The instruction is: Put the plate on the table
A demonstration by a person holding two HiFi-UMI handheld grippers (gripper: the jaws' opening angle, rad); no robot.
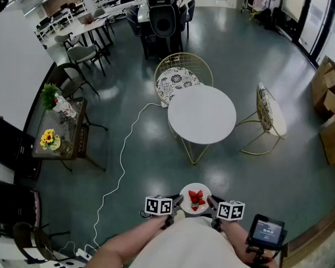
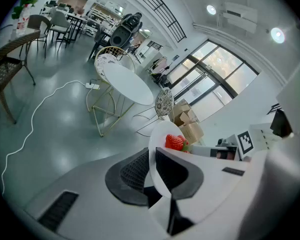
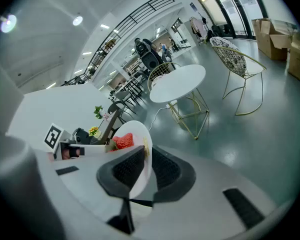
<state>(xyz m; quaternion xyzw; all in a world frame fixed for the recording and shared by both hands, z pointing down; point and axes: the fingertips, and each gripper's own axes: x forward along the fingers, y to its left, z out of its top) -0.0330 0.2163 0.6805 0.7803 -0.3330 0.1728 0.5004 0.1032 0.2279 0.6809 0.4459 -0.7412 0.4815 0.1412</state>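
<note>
**Plate of strawberries held short of the round counter, pinched at both rims**

I hold the white plate (image 1: 195, 199) in the air, well short of the round white counter (image 1: 201, 114), with my left hand-held gripper (image 2: 151, 159) clamped on one edge of the rim and my right hand-held gripper (image 3: 146, 156) on the opposite edge. Only thin rim sits between each pair of jaws, so if my hands drift apart or one dips, I judge the plate could slip free or the strawberries (image 1: 196, 197) could roll off. The white cable (image 1: 123, 161) on the floor left of the counter could catch my foot.
</note>
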